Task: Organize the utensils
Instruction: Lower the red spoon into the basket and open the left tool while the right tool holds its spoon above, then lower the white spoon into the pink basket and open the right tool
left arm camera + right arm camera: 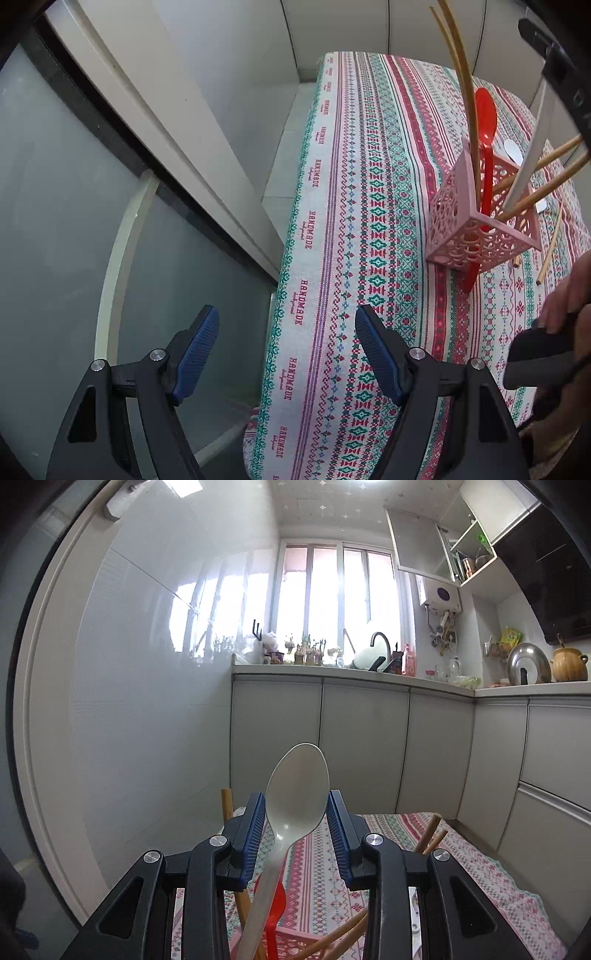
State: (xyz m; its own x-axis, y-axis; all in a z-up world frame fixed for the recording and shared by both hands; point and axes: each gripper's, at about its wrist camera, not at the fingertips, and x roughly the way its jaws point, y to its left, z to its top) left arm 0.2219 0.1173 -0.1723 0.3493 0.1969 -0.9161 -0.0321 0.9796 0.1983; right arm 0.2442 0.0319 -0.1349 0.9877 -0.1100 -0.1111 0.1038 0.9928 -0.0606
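Partway through, I'd say: the pink lattice holder (476, 225) on the table (369, 184) already has a red spoon (484, 122) standing in it plus several wooden chopsticks (458, 74) leaning out at different angles, so a fair share of the utensils is sorted. My right gripper (295, 827) has a white spoon (297, 786) between its jaws, bowl up and handle running down toward the holder below; the jaws are partly closed and the bowl sits right against both blue pads, so I read it as gripped, not yet dropped in. In the left wrist view that same white handle (532, 147) slants down into the holder's mouth, so it looks close to release. My left gripper (286, 354) is wide open with nothing in it, hanging off the near edge of the table, well apart from the holder. Still left: two loose chopsticks (550, 251) lying on the cloth just beside the holder, and a small white rounded piece (514, 150) behind it (maybe another spoon, can't tell). A hand (565, 295) shows at the right edge of the left view, on a dark grip. Writing: the tablecloth border repeats "HANDMADE" (314, 229) in red, with a smaller script line under each that's too small to read; nothing legible on the kitchen stuff in the right view
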